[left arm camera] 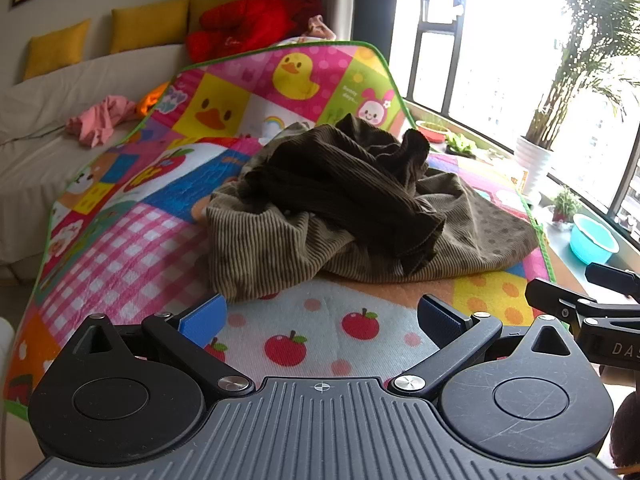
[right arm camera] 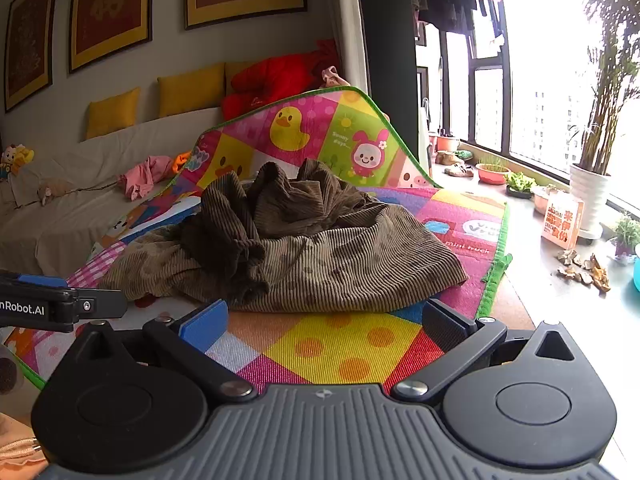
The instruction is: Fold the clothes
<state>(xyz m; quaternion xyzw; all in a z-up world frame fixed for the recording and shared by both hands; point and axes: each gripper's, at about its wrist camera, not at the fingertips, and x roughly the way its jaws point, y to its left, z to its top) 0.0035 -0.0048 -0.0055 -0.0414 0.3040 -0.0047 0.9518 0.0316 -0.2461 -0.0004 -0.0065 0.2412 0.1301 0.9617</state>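
A crumpled brown corduroy garment (left arm camera: 344, 204) lies in a heap on a colourful cartoon play mat (left arm camera: 132, 248). It also shows in the right wrist view (right arm camera: 304, 252) on the mat (right arm camera: 332, 344). My left gripper (left arm camera: 320, 316) is open and empty, just short of the garment's near edge. My right gripper (right arm camera: 324, 320) is open and empty, also just short of the near edge. The right gripper's body shows at the right edge of the left wrist view (left arm camera: 592, 316). The left gripper's body shows at the left edge of the right wrist view (right arm camera: 60, 304).
A white sofa (left arm camera: 48, 148) with yellow cushions (left arm camera: 148, 24), a pink garment (left arm camera: 100, 118) and a red garment (left arm camera: 248, 24) stands at left. The mat's far end curls up against it. Potted plants (right arm camera: 592, 184), a box (right arm camera: 562, 220) and a teal basin (left arm camera: 592, 240) line the window sill at right.
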